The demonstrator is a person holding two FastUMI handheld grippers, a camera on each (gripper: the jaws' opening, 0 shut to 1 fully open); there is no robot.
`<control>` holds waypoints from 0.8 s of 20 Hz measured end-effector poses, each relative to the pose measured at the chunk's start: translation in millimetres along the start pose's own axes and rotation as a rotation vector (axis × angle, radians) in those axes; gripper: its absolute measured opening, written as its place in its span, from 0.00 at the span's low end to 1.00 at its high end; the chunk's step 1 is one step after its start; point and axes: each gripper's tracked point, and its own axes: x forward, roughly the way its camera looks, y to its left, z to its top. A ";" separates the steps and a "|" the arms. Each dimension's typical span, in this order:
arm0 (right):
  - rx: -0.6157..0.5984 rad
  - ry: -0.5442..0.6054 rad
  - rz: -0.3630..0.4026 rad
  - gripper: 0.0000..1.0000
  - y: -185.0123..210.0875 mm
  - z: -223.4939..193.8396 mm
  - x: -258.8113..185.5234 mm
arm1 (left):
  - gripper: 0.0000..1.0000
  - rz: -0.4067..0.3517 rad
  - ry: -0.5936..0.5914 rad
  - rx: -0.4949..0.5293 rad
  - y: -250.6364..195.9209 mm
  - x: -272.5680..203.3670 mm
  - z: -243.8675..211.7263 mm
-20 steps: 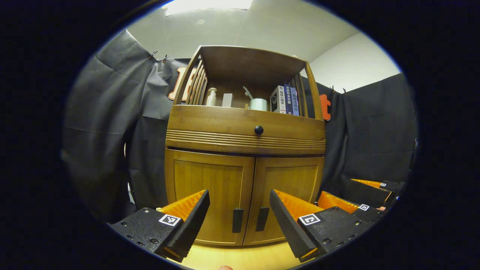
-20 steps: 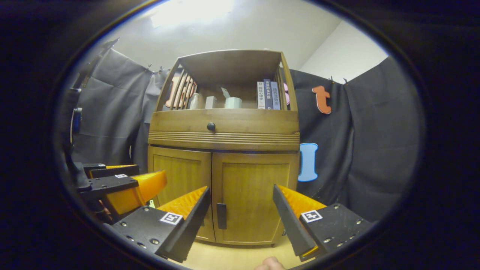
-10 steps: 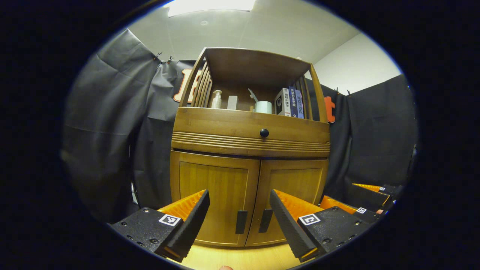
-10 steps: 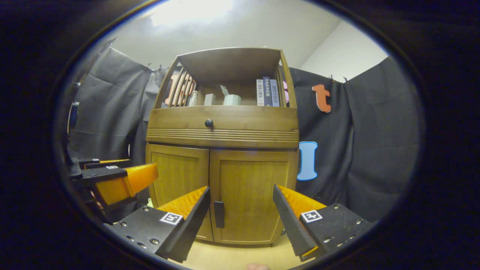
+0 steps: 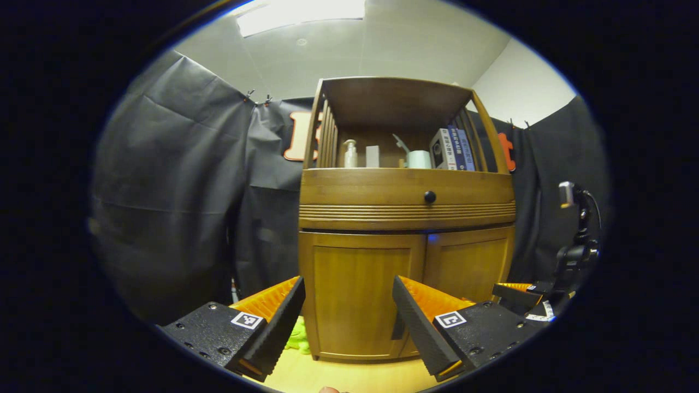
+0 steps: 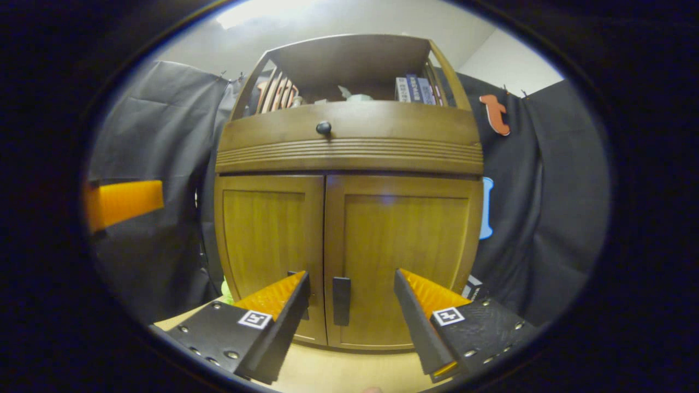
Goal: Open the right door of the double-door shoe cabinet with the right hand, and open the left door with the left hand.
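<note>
Spreading wide, the right gripper (image 6: 350,284) is framing the right door's handle (image 6: 341,301) on the closed shoe cabinet (image 6: 349,218), while the wide-spread left gripper (image 5: 348,289) is facing the left door (image 5: 360,297) beside a green object (image 5: 297,338).

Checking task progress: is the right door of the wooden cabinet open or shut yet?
Shut. The right wooden door sits flush beside the left wooden door, its dark handle framed between the right gripper fingers, untouched.

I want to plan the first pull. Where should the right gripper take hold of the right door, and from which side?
Grip the dark upright bar handle at the inner edge of the shut brown wooden right door. Come straight from the front with the open right gripper: its fingers probably fit either side of the narrow bar.
</note>
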 end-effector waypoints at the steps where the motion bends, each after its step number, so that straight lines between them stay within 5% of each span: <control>1: -0.004 0.017 0.006 0.84 3.8 -9.8 12.2 | 0.97 0.024 0.000 0.006 9.5 0.6 0.0; 3: -0.016 0.051 0.000 0.85 6.1 -26.2 28.2 | 0.97 0.071 0.004 0.020 21.9 -0.6 -0.8; 5: -0.012 0.080 -0.002 0.60 6.0 -40.7 48.1 | 0.97 0.117 0.013 0.040 43.2 -1.5 -4.1; 9: -0.001 0.157 -0.014 0.60 8.0 -64.6 83.2 | 0.97 0.180 0.029 0.067 65.7 -1.3 -9.9; 11: 0.020 0.183 -0.005 0.42 13.0 -75.2 95.7 | 0.98 0.195 0.035 0.073 71.8 0.7 -11.5; 14: 0.027 0.209 -0.006 0.42 15.1 -80.5 100.6 | 0.98 0.202 0.041 0.076 76.0 6.3 -14.9; 16: 0.023 0.199 -0.026 0.27 14.4 -82.5 103.9 | 0.98 0.201 0.048 0.073 76.6 8.5 -18.2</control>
